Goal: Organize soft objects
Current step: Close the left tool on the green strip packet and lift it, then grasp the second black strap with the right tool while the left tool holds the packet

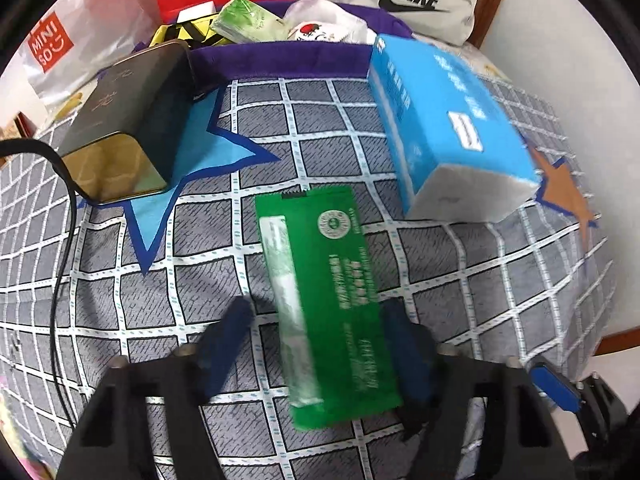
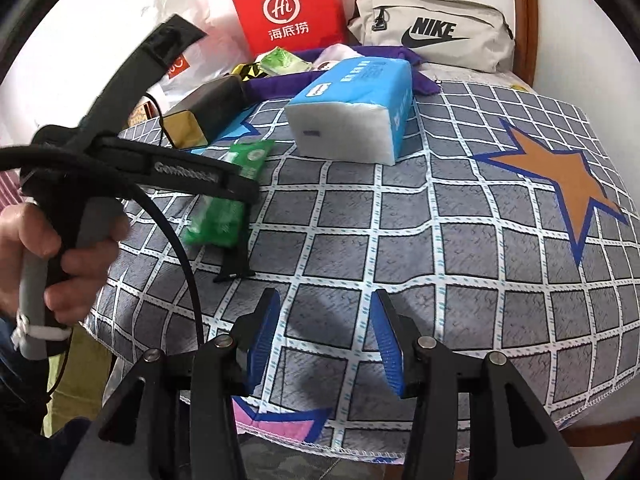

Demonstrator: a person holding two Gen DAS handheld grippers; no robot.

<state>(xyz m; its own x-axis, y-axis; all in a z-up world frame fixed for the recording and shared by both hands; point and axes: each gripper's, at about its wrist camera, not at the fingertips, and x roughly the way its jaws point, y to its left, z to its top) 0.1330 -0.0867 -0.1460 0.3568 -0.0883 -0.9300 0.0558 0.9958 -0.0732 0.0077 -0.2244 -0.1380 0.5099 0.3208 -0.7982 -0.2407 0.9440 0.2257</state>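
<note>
Soft goods on the checked star cloth (image 2: 460, 216)

My left gripper (image 1: 320, 344) straddled the green packet (image 1: 328, 304), jaws wide; my right gripper (image 2: 324, 336) hung wide, holding nothing, the blue tissue pack (image 2: 352, 108) beyond.

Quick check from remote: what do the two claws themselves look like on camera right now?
Both claws, left and right, are black frames with blue ribbed fingers and silver bolts. The left shows white lettering, a grey handle, a black cable and a bare hand.
</note>
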